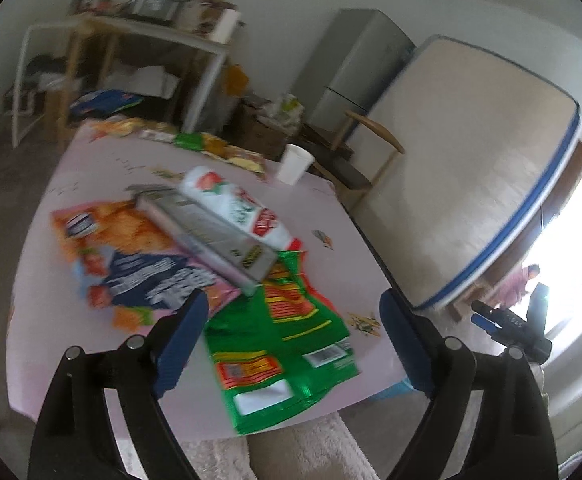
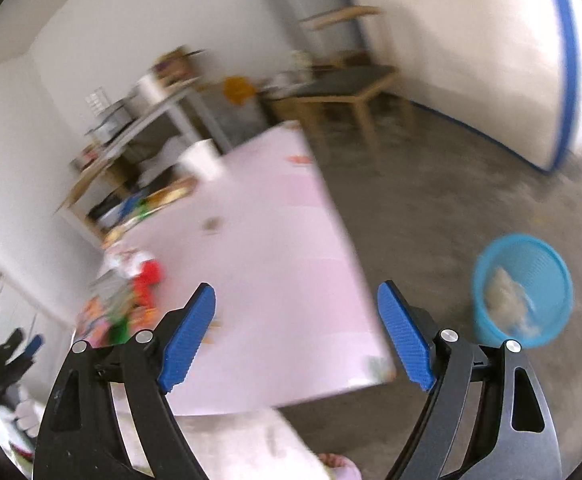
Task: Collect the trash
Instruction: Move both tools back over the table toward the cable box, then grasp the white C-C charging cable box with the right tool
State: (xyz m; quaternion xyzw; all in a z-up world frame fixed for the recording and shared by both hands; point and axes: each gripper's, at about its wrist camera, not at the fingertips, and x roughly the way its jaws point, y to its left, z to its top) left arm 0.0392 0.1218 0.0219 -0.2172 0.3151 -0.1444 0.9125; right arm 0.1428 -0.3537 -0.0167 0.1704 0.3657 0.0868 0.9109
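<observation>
The left claw (image 1: pixel 293 332) is released, its blue pads spread wide with nothing gripped; it hangs above the near edge of the pink surface (image 1: pixel 51 320). Between its pads, on the surface, lies a green snack wrapper (image 1: pixel 283 344), flattened and reaching over the near edge. Just left of that sits an orange and dark blue snack bag (image 1: pixel 131 264). A long grey box (image 1: pixel 211 236) lies on top of both, angled from far left to near right, and a white packet with red print (image 1: pixel 235 204) rests along its far side. Farther off stands a white paper cup (image 1: pixel 294 164), and more wrappers (image 1: pixel 211 146) line the far edge.

The right claw (image 2: pixel 297 336) is also released and empty, held over the right part of the same surface, which is bare beneath it. On the grey floor to the right stands a light blue waste basket (image 2: pixel 487 276) with something pale and crumpled inside. This view is blurred, so the litter at the left shows only as coloured patches.
</observation>
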